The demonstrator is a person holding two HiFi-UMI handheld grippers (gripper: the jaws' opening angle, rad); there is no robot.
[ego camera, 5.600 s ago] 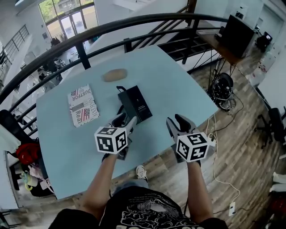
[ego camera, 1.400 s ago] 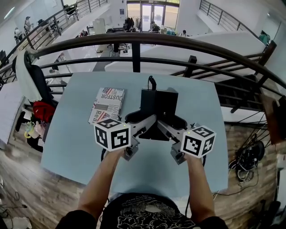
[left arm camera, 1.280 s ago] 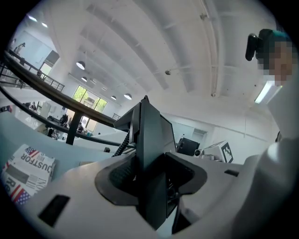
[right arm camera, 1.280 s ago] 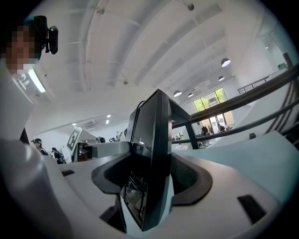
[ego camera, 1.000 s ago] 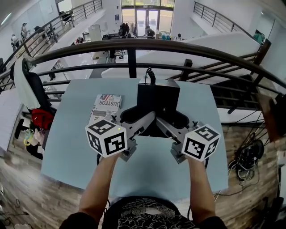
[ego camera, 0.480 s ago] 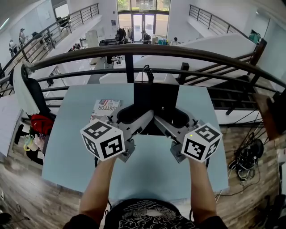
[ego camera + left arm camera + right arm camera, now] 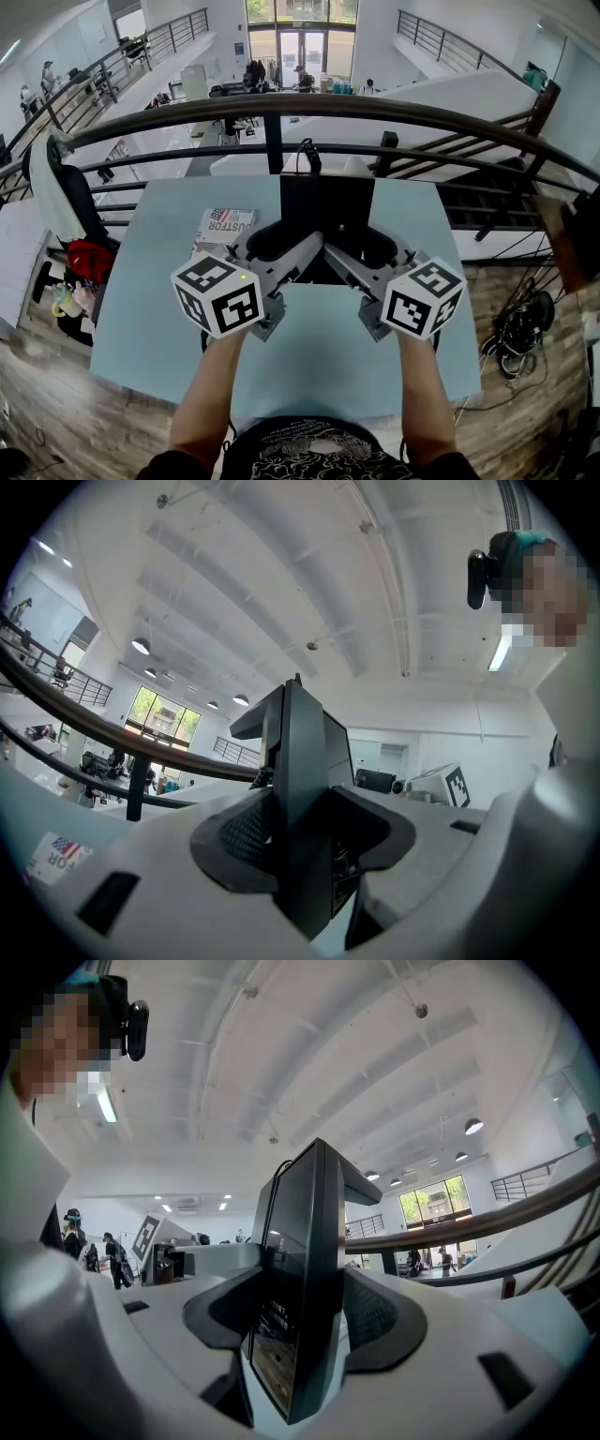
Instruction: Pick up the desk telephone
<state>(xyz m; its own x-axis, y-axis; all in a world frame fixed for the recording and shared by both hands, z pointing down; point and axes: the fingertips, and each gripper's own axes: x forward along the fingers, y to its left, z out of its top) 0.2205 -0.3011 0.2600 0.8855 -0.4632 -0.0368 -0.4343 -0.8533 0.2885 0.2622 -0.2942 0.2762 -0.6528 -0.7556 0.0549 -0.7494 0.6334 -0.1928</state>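
The desk telephone (image 7: 328, 208) is a flat black unit with a cord stub at its far edge, held off the pale blue table (image 7: 150, 309). My left gripper (image 7: 274, 242) is shut on its left edge and my right gripper (image 7: 373, 246) on its right edge. Seen from the left gripper view, the telephone (image 7: 305, 789) stands edge-on between the grey pads of the left gripper (image 7: 302, 841). Likewise in the right gripper view the telephone (image 7: 302, 1279) is clamped by the right gripper (image 7: 307, 1321), its glossy face turned left.
A printed magazine (image 7: 223, 225) lies on the table left of the telephone. A dark metal railing (image 7: 281, 108) runs just beyond the table's far edge. Wooden floor with cables (image 7: 520, 328) lies to the right, and a chair with clothes (image 7: 66, 216) stands at the left.
Both grippers have closed on the telephone and raised it off the table. Over the last half second nothing has moved.
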